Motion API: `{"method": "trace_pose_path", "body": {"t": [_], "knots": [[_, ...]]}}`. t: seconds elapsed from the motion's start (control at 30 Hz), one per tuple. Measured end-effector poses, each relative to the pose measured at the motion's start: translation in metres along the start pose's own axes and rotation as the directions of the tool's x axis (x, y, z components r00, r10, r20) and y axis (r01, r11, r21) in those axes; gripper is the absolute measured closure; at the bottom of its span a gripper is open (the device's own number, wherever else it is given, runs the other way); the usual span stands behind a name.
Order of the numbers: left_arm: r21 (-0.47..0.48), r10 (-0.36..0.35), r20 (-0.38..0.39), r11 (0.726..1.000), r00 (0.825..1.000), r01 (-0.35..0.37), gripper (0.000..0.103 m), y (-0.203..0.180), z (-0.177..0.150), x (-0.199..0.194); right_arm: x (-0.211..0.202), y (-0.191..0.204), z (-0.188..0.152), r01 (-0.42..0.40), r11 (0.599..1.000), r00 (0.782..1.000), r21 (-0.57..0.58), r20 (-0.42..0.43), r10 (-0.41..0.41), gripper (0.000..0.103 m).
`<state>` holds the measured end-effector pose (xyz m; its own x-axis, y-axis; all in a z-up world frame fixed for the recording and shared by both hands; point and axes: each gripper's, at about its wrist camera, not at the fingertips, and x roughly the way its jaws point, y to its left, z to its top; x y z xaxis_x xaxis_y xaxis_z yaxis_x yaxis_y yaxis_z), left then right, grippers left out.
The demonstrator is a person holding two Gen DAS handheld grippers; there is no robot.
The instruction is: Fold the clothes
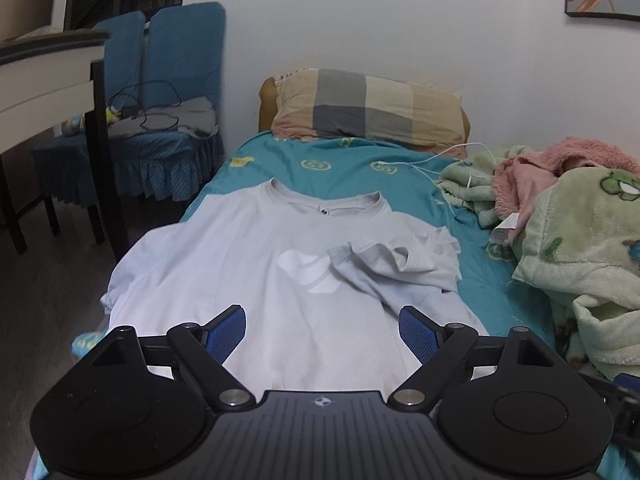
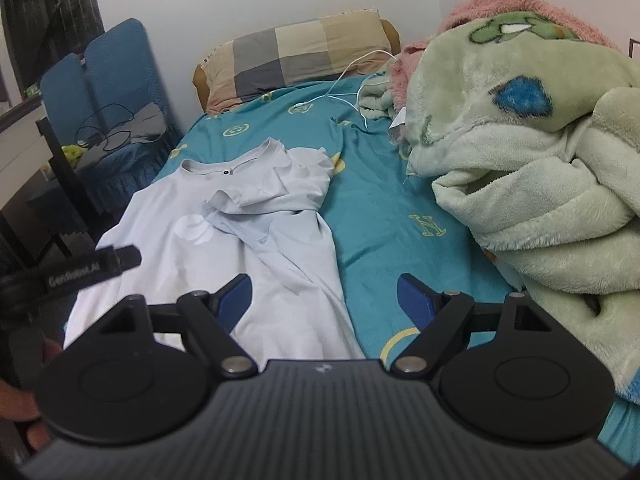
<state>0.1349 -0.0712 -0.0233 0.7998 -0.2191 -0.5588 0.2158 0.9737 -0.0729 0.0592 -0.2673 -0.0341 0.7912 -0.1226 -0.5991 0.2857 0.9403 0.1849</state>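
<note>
One pale T-shirt [image 1: 248,272] lies face-up on the teal bedsheet [image 2: 384,216], its right sleeve [image 1: 384,264] already folded in, apparently the first fold. Both the left gripper [image 1: 322,330] and right gripper [image 2: 325,300] hover above it with jaws spread, holding nothing. One checked pillow [image 1: 368,108], two blue chairs [image 1: 160,92] and one heaped green blanket [image 2: 528,176] surround it.

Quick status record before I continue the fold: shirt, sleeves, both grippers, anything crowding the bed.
garment: white T-shirt lying flat on the teal bedsheet, collar toward the pillow
right sleeve: folded in across the chest
left sleeve: spread out at the bed edge
left gripper: open, empty, above the hem
right gripper: open, empty
clutter: green blanket heaped right of the shirt; white cable near the pillow
</note>
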Motion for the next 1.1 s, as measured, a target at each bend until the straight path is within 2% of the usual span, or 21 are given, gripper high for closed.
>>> {"method": "trace_pose_path", "body": {"t": [0.2, 0.37, 0.5, 0.6, 0.7, 0.77, 0.87, 0.97, 1.03, 1.1], "knots": [[0.016, -0.017, -0.003, 1.0, 1.0, 0.017, 0.018, -0.001, 0.008, 0.031, 0.013, -0.008, -0.005, 0.013, 1.0, 1.0, 0.012, -0.024, -0.012, 0.022], [0.042, -0.033, -0.01, 0.999, 0.999, 0.034, 0.019, -0.006, 0.031, 0.073, 0.026, -0.008, -0.007, 0.02, 0.999, 0.999, 0.05, -0.04, -0.018, 0.022], [0.002, -0.088, -0.022, 0.996, 0.996, 0.088, 0.019, -0.009, 0.053, 0.11, 0.036, -0.005, -0.009, 0.02, 0.999, 0.999, 0.044, -0.052, -0.018, 0.022], [-0.017, -0.158, -0.022, 0.987, 0.987, 0.157, 0.02, -0.013, 0.065, 0.136, 0.041, -0.006, -0.011, 0.032, 0.999, 0.997, 0.035, -0.069, -0.029, 0.022], [0.004, -0.249, -0.024, 0.968, 0.968, 0.249, 0.02, -0.018, 0.074, 0.163, 0.044, -0.009, -0.013, 0.035, 0.998, 0.995, 0.056, -0.094, -0.03, 0.022], [0.036, -0.323, -0.05, 0.945, 0.945, 0.325, 0.02, -0.023, 0.077, 0.188, 0.047, -0.006, -0.013, 0.039, 0.997, 0.995, 0.061, -0.097, -0.033, 0.022], [0.076, -0.419, -0.13, 0.899, 0.899, 0.431, 0.021, -0.032, 0.079, 0.23, 0.06, 0.005, -0.009, 0.065, 0.997, 0.993, 0.034, -0.096, -0.062, 0.022], [0.067, -0.475, -0.256, 0.86, 0.842, 0.506, 0.034, -0.041, 0.079, 0.272, 0.079, 0.015, -0.007, 0.106, 0.994, 0.99, 0.025, -0.101, -0.103, 0.022], [0.036, -0.456, -0.306, 0.872, 0.836, 0.489, 0.049, -0.042, 0.081, 0.288, 0.095, 0.02, -0.005, 0.138, 0.99, 0.984, 0.034, -0.119, -0.133, 0.022], [0.006, -0.437, -0.328, 0.885, 0.837, 0.465, 0.054, -0.04, 0.085, 0.297, 0.111, 0.024, -0.002, 0.178, 0.983, 0.974, 0.053, -0.155, -0.168, 0.022]]}}
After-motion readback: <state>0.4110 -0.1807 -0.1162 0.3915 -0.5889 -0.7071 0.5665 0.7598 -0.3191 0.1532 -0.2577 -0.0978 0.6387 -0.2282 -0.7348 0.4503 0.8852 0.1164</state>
